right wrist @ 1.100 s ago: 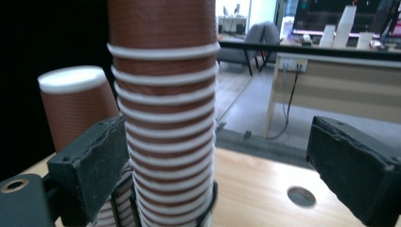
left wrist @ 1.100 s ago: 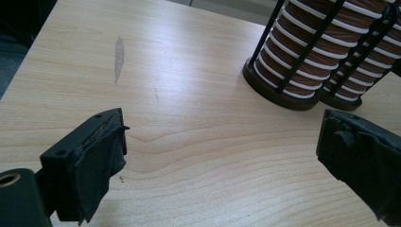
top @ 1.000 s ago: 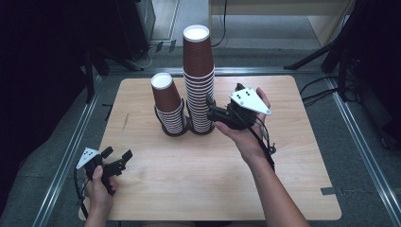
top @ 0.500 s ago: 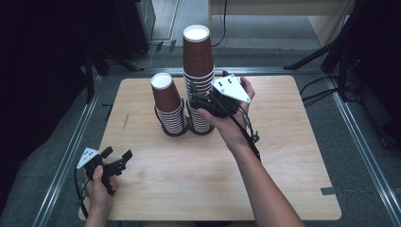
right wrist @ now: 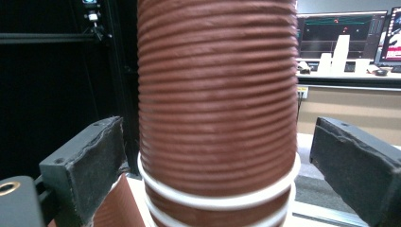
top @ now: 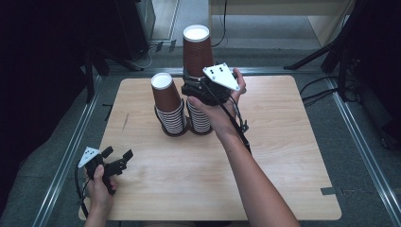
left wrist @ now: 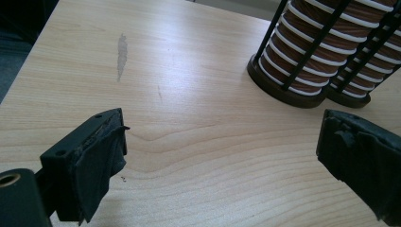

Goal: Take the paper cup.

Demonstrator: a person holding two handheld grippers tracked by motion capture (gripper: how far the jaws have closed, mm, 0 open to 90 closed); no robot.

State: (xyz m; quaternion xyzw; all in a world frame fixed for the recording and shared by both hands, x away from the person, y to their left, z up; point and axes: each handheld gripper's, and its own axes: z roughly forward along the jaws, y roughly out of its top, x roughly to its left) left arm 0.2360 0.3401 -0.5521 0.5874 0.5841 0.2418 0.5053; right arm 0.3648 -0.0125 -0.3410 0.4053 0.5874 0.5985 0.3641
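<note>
Right gripper is closing in on the top cup of the taller stack, jaws spread around it

High view: the right gripper point(top: 197, 88) is now sitting against the taller stack point(top: 197, 71) at the table's point(top: 283, 142) far middle, having crossed from the right over the last second; its jaws have just been opening, which I judge as lining up to pluck the top cup. The stack is standing upright, long axis vertical, white bottoms facing up, beside the shorter stack point(top: 169, 106). The left gripper point(top: 113, 163) is resting near the front left corner.
Left gripper view: its jaws are standing wide apart over bare wood, nothing between them.
Right gripper view: the top cup point(right wrist: 217, 94) is standing between the spread pads point(right wrist: 90, 161), a sliver of gap showing on each side, so not yet pinched.
</note>
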